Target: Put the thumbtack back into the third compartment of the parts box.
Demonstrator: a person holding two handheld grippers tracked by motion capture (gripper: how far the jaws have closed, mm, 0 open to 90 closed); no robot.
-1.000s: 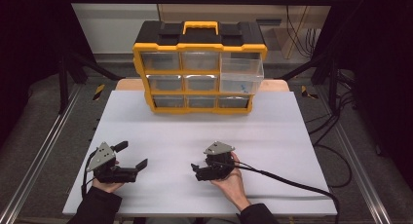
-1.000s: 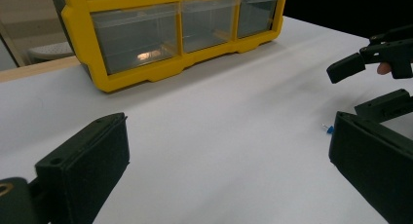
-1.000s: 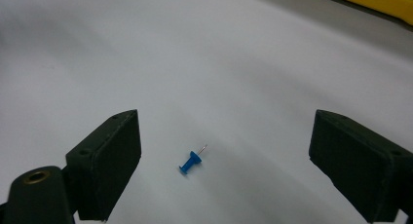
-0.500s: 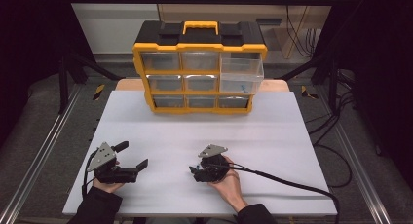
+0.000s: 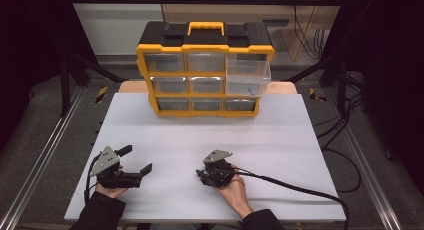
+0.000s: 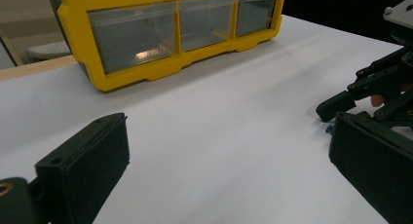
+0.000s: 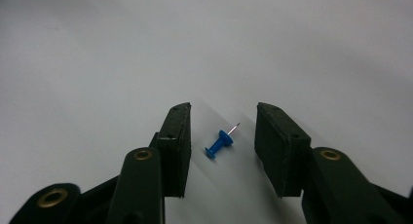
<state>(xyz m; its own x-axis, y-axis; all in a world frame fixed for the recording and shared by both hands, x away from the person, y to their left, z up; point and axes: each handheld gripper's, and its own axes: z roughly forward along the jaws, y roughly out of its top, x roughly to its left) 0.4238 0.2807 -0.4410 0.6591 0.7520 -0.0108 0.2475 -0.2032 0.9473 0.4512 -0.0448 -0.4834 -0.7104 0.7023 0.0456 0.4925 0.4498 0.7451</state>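
While the right gripper (image 7: pixel 221 136) straddles a blue pushpin (image 7: pixel 220 143) untouched, jaws part open, left gripper (image 5: pixel 134 160) wide open

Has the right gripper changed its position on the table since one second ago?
Yes. The right gripper moved toward the person's edge of the white table, away from the yellow drawer cabinet, and slightly leftward.
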